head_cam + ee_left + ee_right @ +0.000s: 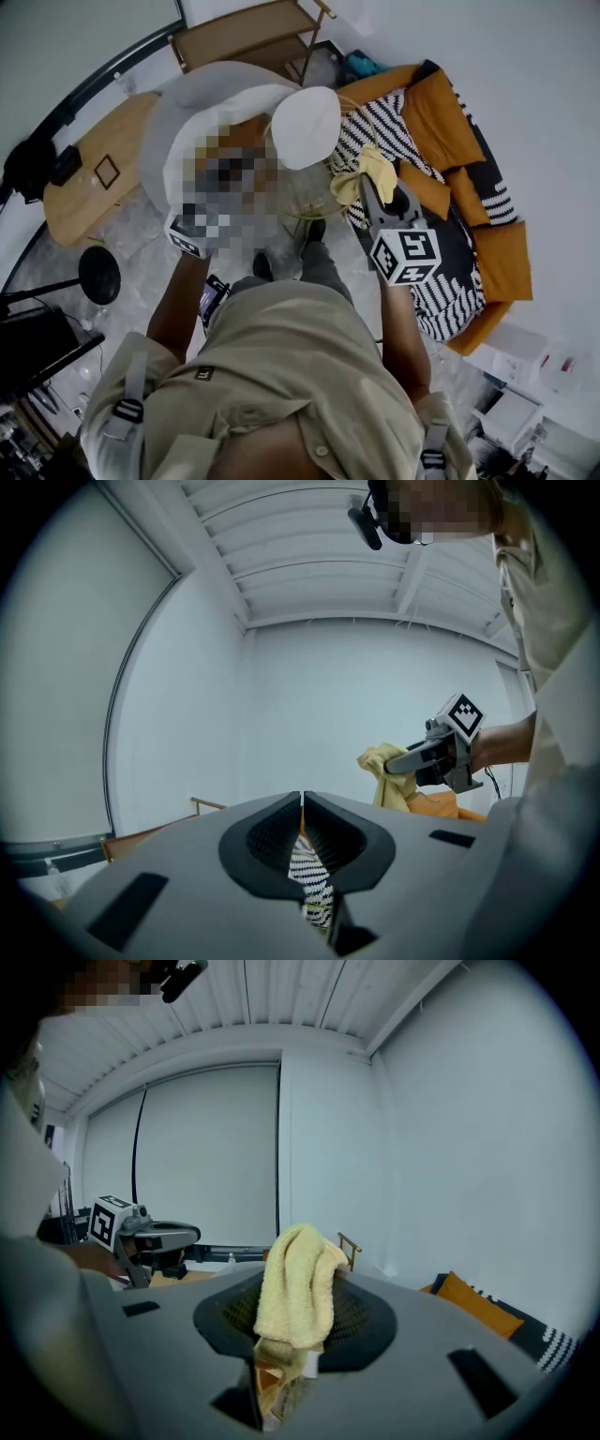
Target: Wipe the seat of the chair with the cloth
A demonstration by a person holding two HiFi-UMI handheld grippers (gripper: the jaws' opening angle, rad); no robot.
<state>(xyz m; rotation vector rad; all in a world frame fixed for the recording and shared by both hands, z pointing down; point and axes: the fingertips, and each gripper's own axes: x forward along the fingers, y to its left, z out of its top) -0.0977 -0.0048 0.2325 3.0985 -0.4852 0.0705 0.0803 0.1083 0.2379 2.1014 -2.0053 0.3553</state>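
Two grippers aloft: yellow cloth [291, 1302] pinched in right gripper [302, 1279], left gripper [302, 801] closed, empty. Approach step, seemingly; next, lowering cloth onto white chair [305, 127] seat, eleven o'clock of cloth.

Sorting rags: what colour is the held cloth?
Pale yellow cloth, clearest in the right gripper view.

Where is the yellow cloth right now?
The yellow cloth is pinched in the right tool and held up off any surface. In the head view it shows right of centre, next to the orange sofa with its striped cover.
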